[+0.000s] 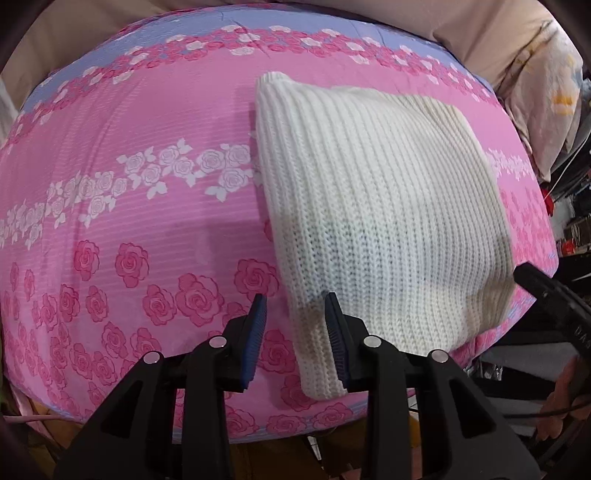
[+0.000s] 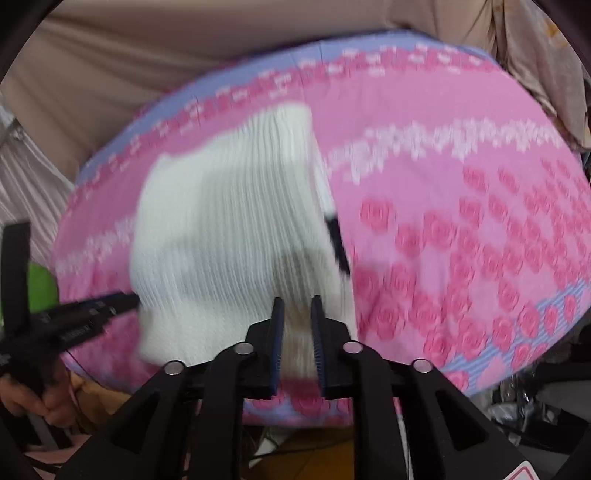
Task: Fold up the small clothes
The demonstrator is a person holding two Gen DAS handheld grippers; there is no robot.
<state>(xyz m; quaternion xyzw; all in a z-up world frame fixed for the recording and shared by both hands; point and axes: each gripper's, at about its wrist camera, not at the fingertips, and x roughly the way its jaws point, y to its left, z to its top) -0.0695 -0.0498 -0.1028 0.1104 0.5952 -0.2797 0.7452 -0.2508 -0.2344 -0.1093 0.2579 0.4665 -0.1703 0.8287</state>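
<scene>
A cream ribbed knit garment (image 1: pixel 373 206) lies folded into a rough rectangle on the pink rose-patterned bedcover (image 1: pixel 129 206). My left gripper (image 1: pixel 295 306) is open and empty, hovering just above the garment's near left corner. In the right wrist view, which is blurred, the garment (image 2: pixel 221 236) lies ahead, with a black-and-white strip (image 2: pixel 338 240) at its right edge. My right gripper (image 2: pixel 297 308) is open with a narrow gap, over the garment's near edge, holding nothing. The other gripper's tip shows at the right edge of the left wrist view (image 1: pixel 532 277) and at the left of the right wrist view (image 2: pixel 110 304).
The bed's near edge (image 1: pixel 295 424) drops to a wooden floor. Beige bedding (image 1: pixel 480 26) and a patterned pillow (image 1: pixel 546 103) lie at the back right. Clutter (image 1: pixel 569 229) stands to the right of the bed. A person's hand (image 2: pixel 33 398) holds the left gripper.
</scene>
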